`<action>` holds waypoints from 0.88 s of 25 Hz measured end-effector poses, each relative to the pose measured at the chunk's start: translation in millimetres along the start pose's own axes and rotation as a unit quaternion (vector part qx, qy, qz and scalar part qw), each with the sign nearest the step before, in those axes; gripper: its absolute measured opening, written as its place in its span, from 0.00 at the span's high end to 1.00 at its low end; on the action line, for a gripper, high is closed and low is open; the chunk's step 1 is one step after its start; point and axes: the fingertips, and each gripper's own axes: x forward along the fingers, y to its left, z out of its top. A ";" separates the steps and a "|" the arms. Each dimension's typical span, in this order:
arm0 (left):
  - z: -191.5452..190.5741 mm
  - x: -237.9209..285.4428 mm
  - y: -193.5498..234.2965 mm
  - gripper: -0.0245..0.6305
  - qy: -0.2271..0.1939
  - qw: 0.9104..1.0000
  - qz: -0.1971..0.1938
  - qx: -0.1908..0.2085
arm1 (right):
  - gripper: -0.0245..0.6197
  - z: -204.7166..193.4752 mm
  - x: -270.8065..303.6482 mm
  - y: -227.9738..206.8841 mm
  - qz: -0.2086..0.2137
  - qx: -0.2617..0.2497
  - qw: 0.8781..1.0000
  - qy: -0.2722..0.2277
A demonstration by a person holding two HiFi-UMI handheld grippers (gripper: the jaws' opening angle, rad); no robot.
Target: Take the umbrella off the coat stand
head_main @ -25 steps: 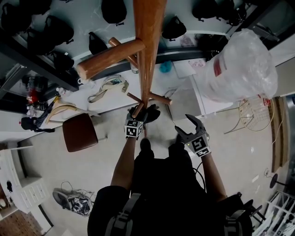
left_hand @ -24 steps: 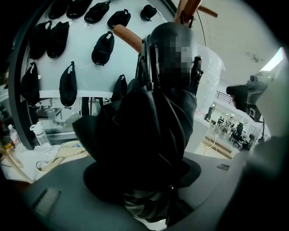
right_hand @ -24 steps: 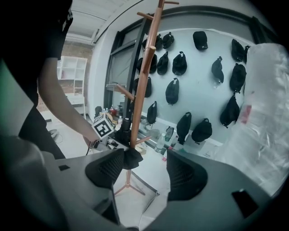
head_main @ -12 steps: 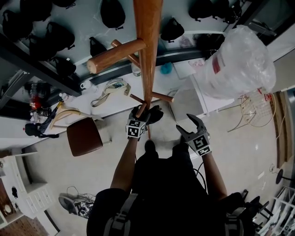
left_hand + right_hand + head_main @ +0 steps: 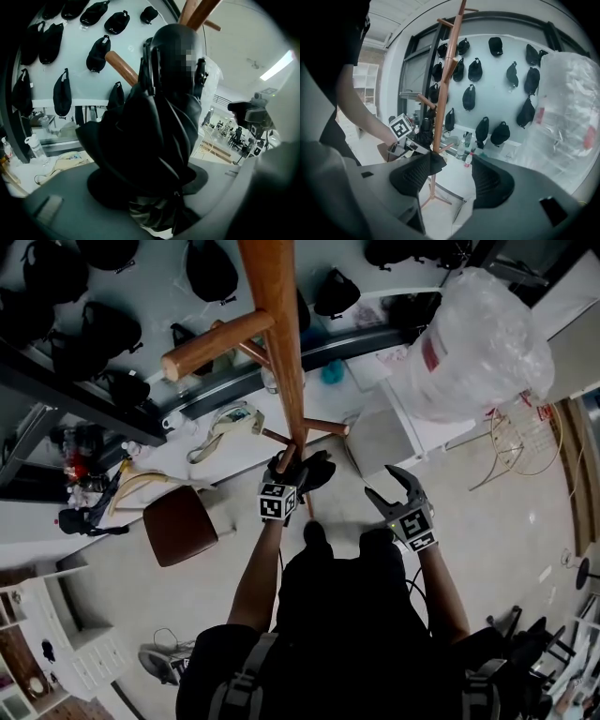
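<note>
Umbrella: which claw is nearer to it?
Left. The left claw grips the umbrella at the coat stand; the right claw hangs apart to its right, empty jaws open, having just closed a little.

Right gripper [image 5: 378, 480] fingers just closing slightly, nothing between them

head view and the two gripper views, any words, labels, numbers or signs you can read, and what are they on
No text reads clearly in any view.
Red label on the plastic-wrapped bundle: too blurred to read.
Marker cubes: black-and-white square patterns only, no letters or numbers.
Bottles: labels too small to read.
</note>
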 end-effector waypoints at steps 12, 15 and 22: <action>22.4 -14.3 -16.8 0.58 -0.014 1.000 0.008 0.008 | 0.54 -8.5 -9.1 6.6 0.026 0.008 1.000 -0.009; 24.8 -22.6 -18.2 0.58 -0.011 1.000 0.018 0.010 | 0.55 -9.9 -7.1 6.2 0.038 0.013 0.999 -0.014; 32.8 -42.1 -17.5 0.58 -0.025 0.998 0.054 -0.006 | 0.55 -10.6 -4.9 2.1 0.074 -0.001 0.997 -0.014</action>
